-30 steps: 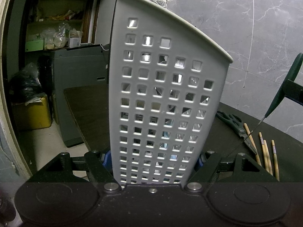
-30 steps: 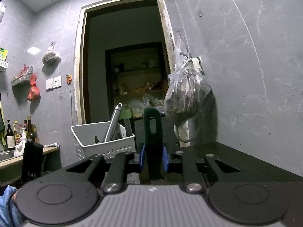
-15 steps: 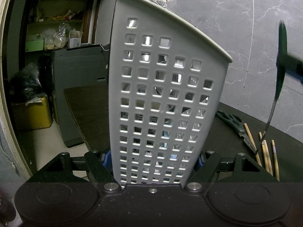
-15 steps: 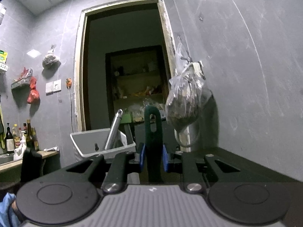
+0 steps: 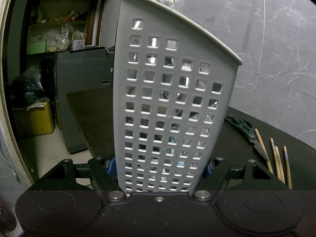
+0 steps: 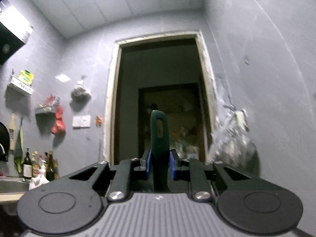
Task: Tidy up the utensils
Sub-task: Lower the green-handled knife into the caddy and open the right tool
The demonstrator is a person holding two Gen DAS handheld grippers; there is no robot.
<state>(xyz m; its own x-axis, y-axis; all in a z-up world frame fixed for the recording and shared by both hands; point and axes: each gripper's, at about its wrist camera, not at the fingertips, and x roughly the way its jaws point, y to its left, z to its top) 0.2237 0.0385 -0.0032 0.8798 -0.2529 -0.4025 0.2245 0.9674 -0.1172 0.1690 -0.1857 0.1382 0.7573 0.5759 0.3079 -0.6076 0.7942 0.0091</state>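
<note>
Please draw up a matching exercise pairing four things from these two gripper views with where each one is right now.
Things:
1. white basket
2. green-handled utensil
3. scissors
4. chopsticks

Places:
A. between the right gripper's blue pads
B. lying on the dark table, nearest the picture's right edge
C. clamped in the left gripper
D. on the table, just right of the basket

Pairs: 1-C, 2-A, 3-D, 4-B
</note>
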